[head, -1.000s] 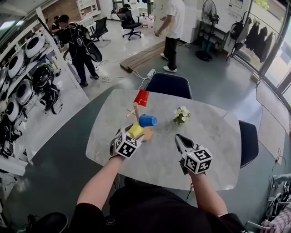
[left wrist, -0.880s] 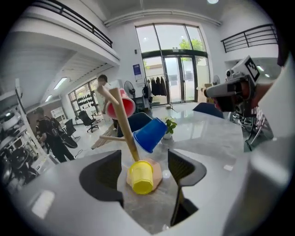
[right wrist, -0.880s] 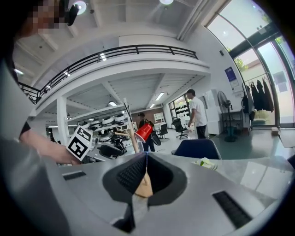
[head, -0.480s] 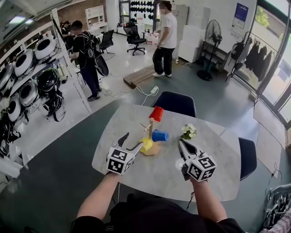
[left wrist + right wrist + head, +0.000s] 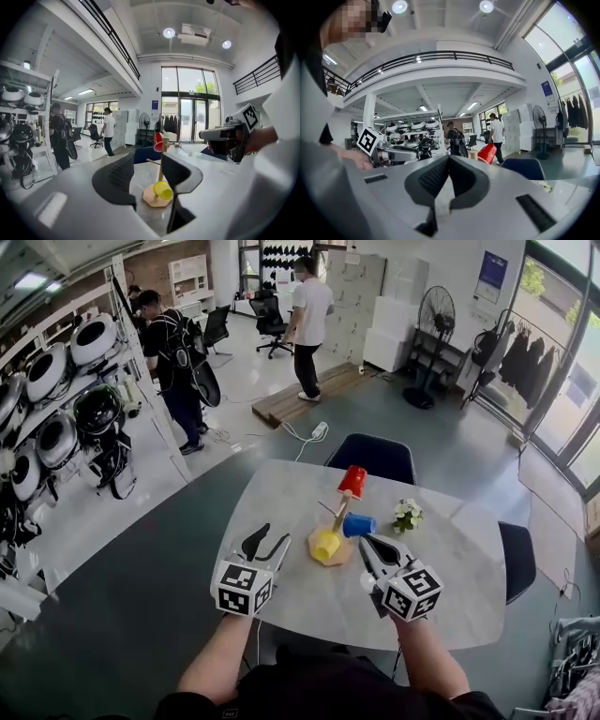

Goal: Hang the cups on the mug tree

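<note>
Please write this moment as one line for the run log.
left gripper: empty, jaws apart, have just been closing | right gripper: shut, empty | mug tree: red cup, blue cup, yellow cup hung

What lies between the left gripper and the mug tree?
Head view: only bare table before the mug tree. The left gripper has just been closing its fingers, nothing between them.

The mug tree [image 5: 342, 514] was pale, matt wood, and its red cup [image 5: 352, 481], blue cup [image 5: 359, 525] and yellow cup [image 5: 326, 545] looked like smooth, slightly glossy plastic. The table [image 5: 309, 601] had a smooth, pale, stone-look top with a faint sheen.
</note>
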`<state>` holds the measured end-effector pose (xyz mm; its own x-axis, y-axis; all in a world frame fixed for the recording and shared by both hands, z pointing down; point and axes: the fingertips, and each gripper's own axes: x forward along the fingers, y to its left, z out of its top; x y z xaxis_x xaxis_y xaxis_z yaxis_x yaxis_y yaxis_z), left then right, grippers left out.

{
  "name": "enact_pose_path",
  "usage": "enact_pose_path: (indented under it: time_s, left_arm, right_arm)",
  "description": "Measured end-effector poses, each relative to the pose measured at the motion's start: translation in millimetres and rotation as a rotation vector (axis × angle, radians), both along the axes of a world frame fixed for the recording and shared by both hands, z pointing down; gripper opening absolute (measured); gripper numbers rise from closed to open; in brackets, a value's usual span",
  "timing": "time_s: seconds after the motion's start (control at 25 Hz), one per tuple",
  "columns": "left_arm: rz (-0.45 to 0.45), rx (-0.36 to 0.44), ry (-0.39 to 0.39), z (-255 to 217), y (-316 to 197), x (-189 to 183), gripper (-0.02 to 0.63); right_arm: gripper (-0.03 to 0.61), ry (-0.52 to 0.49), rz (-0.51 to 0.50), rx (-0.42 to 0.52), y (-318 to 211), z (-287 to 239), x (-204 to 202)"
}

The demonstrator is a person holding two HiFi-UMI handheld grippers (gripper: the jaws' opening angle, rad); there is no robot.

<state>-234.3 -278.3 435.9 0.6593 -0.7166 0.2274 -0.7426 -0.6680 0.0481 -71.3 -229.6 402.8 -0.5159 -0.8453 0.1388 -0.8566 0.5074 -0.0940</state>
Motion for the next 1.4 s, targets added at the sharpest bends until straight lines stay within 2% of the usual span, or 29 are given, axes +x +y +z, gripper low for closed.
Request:
enact_pose_path:
  time_s: [0.12, 0.44, 0.64, 0.84, 1.4]
  left_arm:
    - [0.006, 0.012, 0.030, -5, -6, -13, 0.144]
    - [-0.018, 0.017, 0.073, -17, -19, -8, 0.076]
    - [-0.035, 0.016, 0.088, -21, -30, 3, 0.037]
    - [-0.049, 0.005, 0.104, -26, -38, 16, 0.029]
    - [0.002, 0.007, 0.042, -23, -34, 44, 0.012]
  right_arm:
    - [0.014, -0.012, 0.044, 0.014, -2, -5, 1]
    - [0.012, -0.028, 0.118, 0.050, -11, -16, 29]
    - [0.012, -0.024, 0.112, 0.060, -19, -19, 44]
    - [0.011, -0.018, 0.094, 0.065, -24, -22, 57]
    - [0.011, 0.001, 0.078, 0.079, -22, -28, 62]
